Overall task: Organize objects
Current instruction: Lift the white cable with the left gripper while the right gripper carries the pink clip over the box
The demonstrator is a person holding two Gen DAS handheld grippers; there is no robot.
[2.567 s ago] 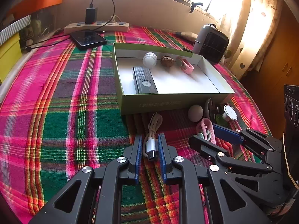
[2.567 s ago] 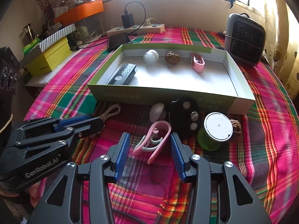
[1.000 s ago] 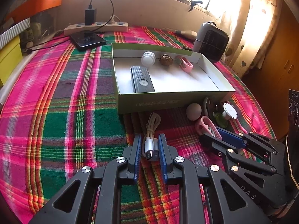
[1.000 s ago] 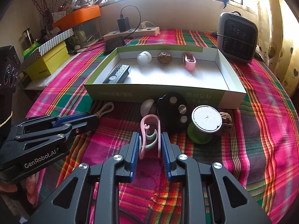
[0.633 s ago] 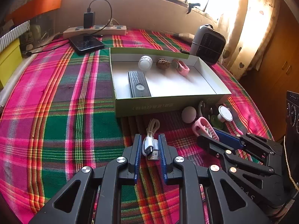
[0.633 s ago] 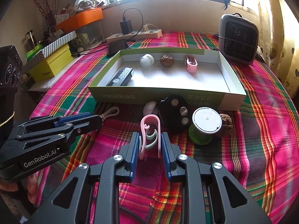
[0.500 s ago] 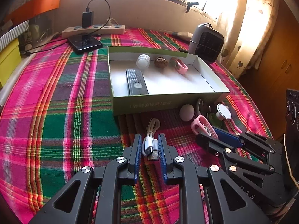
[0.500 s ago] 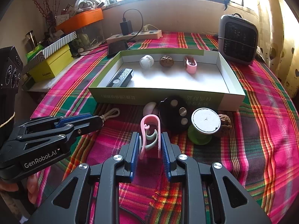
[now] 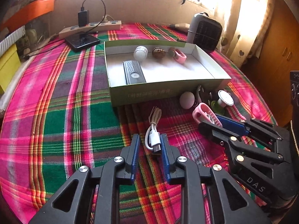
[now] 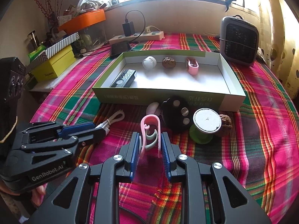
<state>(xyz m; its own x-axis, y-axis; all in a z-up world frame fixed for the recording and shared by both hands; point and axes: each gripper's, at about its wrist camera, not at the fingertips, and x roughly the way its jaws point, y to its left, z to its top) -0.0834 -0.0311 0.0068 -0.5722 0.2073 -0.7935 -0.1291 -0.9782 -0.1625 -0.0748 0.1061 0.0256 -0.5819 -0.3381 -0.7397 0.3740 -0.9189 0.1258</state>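
Note:
A coiled white USB cable [image 9: 154, 128] lies on the plaid cloth between the fingers of my left gripper [image 9: 151, 140]. Its jaws are opening, and a gap shows beside the cable's plug. My right gripper [image 10: 150, 140] is shut on a pink hair clip [image 10: 150, 128], which stands upright just in front of the green-and-white box [image 10: 158, 93]. In the box lie a black remote [image 10: 123, 79], a white cap [image 10: 149, 62], a walnut [image 10: 168, 62] and another pink clip [image 10: 192, 66].
In front of the box sit a pale egg-shaped thing [image 10: 153, 108], a black disc [image 10: 175, 115], a white-topped green spool [image 10: 205, 121] and a walnut [image 10: 225, 125]. A small heater [image 10: 239, 39] stands at the back right. A power strip [image 10: 136, 35] and phone [image 10: 120, 47] lie behind the box.
My left gripper's jaws, earlier shut on the cable's plug, have spread apart. The right gripper closed on the pink clip early on and has stayed shut on it.

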